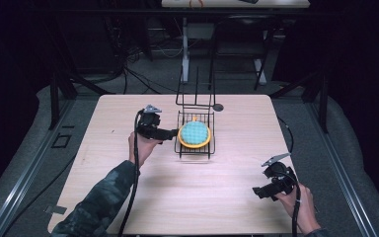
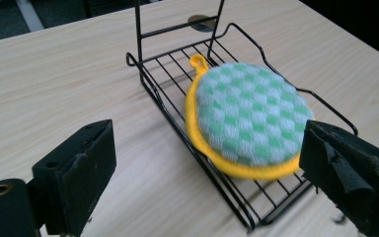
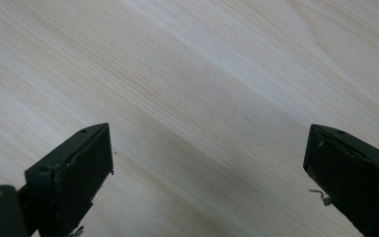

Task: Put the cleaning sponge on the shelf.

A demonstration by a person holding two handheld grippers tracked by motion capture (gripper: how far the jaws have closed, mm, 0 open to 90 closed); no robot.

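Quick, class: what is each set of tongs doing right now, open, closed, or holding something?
Left tongs: open, holding nothing; the round pot holder lies in the wire rack.
Right tongs: open, empty, above the table.

L gripper (image 1: 173,132) fingers wide, R gripper (image 1: 256,191) too

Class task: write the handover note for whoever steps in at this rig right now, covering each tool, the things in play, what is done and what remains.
Left tool: open, nothing between its jaws, just left of the wire rack.
Right tool: open, empty, above bare table near the front right corner.
Round green-checked pad with yellow rim: lies in the wire rack at table centre, its loop toward the rack's upright frame.
Done: pad appears placed in the rack and released.
Left: probably only drawing the left tool clear; check the pad sits flat.
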